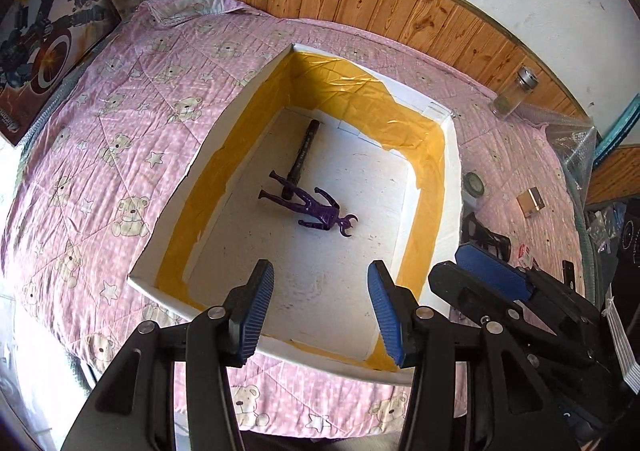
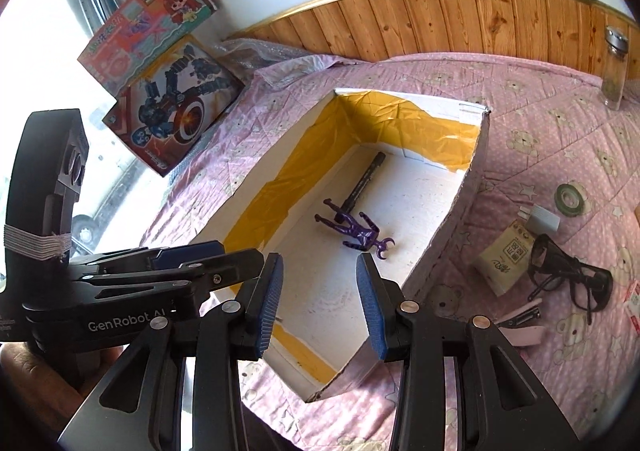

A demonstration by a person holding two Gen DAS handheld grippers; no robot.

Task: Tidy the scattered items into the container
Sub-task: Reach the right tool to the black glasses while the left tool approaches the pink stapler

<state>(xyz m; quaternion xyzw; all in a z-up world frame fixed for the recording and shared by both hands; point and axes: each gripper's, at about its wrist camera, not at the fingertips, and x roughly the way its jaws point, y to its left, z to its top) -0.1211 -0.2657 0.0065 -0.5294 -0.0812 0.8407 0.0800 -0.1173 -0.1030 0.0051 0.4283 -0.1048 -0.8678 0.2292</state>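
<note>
Inside one box: one purple figure, one black marker.

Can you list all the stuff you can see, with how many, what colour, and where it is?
box: 1, white with yellow tape inside, middle of the bed
toy figure: 1, purple, lying in the box
marker: 1, black, in the box, touching the figure
glass jar: 1, clear with silver lid, by the wooden wall
tape roll: 1, green, on the quilt right of the box
packet: 1, cream, beside the box
glasses: 1, black, next to the packet
stapler: 1, pale pink, below the glasses
toy boxes: 2, colourful, at the bed's left edge
quilt: 1, pink with bears
left gripper: open, empty
right gripper: open, empty
</note>
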